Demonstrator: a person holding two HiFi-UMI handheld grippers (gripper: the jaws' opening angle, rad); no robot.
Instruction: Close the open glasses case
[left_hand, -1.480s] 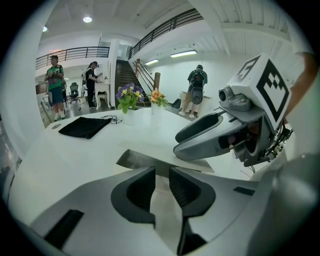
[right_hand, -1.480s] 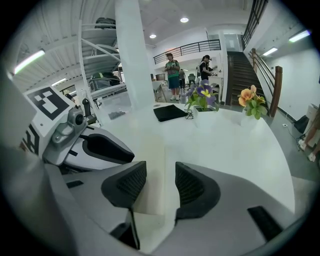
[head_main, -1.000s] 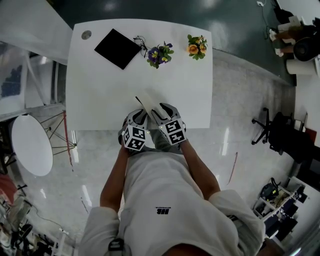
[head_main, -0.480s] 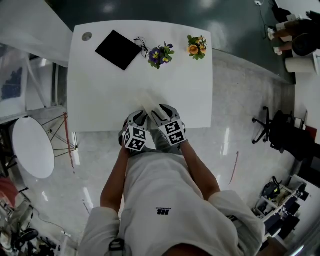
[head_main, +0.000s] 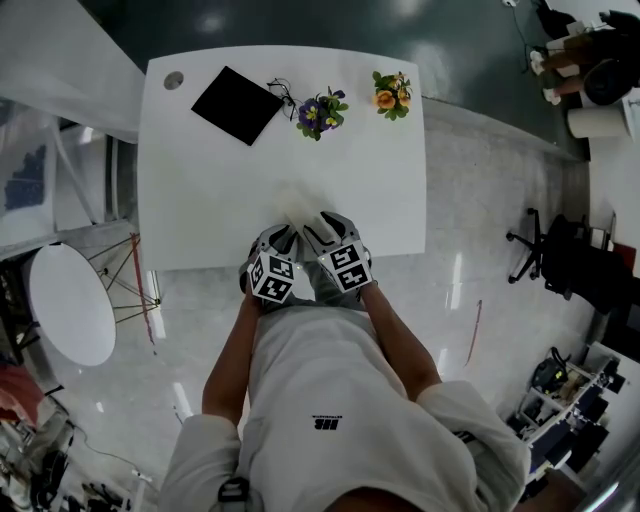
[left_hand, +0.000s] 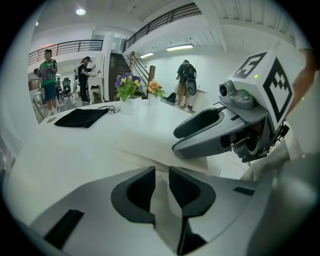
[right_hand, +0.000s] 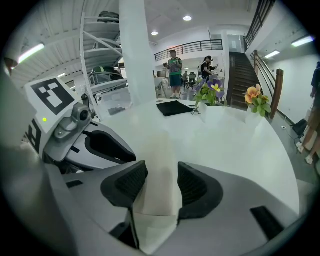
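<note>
The glasses case (right_hand: 160, 150) lies between right gripper's (right_hand: 162, 172) fingers (right_hand: 193, 187).

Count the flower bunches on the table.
2. The purple flower bunch sits near the far edge, just right of the black cloth. The orange flower bunch stands further right, near the far corner. None seems hidden.

A white table (head_main: 200, 190) stands on glossy floor (head_main: 490, 190) near a staircase (right_hand: 240, 70)

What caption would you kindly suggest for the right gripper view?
Right gripper shut on white glasses case atop white table.
</note>
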